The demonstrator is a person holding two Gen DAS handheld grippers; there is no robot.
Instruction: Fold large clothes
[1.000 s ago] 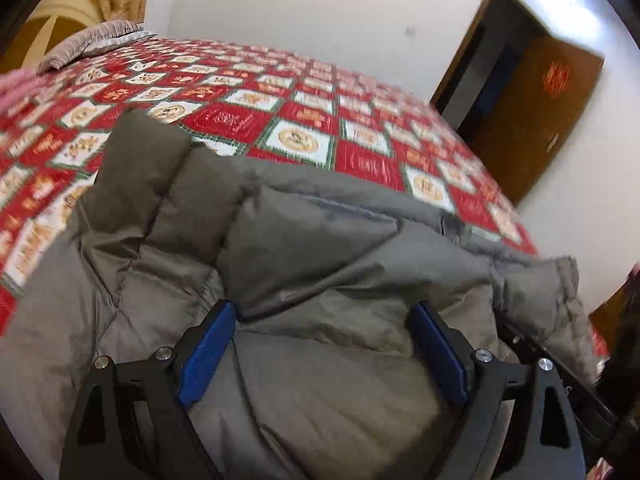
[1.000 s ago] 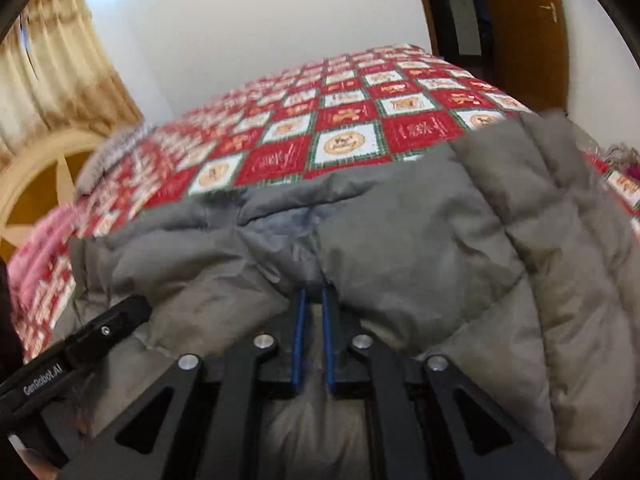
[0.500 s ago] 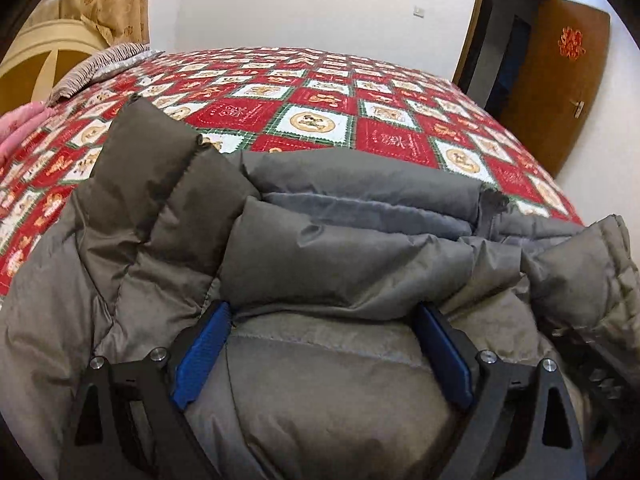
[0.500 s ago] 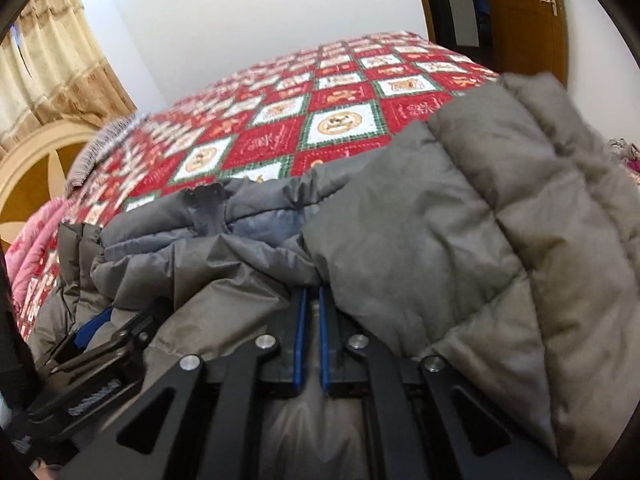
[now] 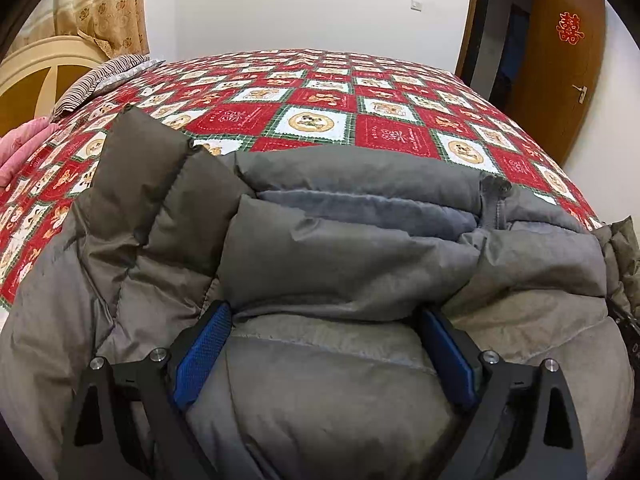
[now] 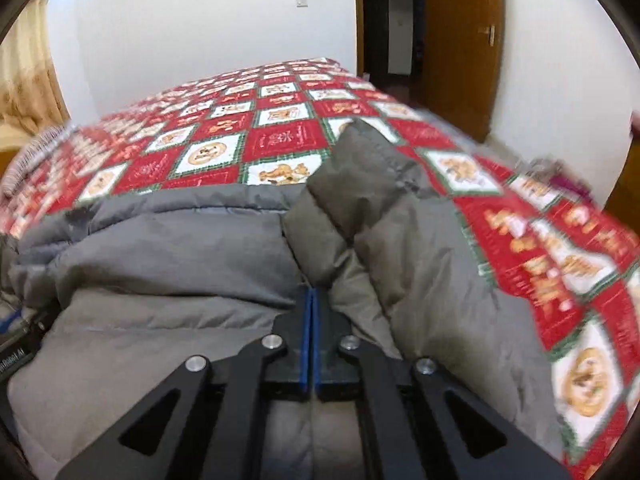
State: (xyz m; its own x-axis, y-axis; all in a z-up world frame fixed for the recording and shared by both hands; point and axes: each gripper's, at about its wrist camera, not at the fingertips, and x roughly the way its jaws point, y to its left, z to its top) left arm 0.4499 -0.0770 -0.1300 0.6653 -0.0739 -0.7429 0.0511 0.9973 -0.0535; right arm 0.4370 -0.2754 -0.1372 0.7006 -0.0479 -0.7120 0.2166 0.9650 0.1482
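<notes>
A grey puffer jacket [image 5: 320, 248] lies bunched on the near part of a bed, with a dark sleeve [image 5: 140, 168] sticking up at its left. My left gripper [image 5: 324, 320] rests on the jacket with its blue pads [image 5: 204, 344] wide apart. A thick padded roll fills the gap and a fold lies over the tips. In the right wrist view the jacket [image 6: 160, 264] has its other sleeve [image 6: 360, 168] lying up to the right. My right gripper [image 6: 311, 294] has its pads pressed together, the tips buried in a crease where the fabric gathers.
The bed carries a red, white and green patchwork quilt [image 5: 320, 108] that stretches far beyond the jacket. A striped pillow [image 5: 100, 80] and pink bedding [image 5: 20, 148] lie at the left by a headboard. A brown door [image 5: 560, 80] stands open at the right.
The right gripper has swung to the right, so the quilt beside the jacket now shows, and its pads have closed the small gap. The left view has levelled and the jacket has settled flatter.
</notes>
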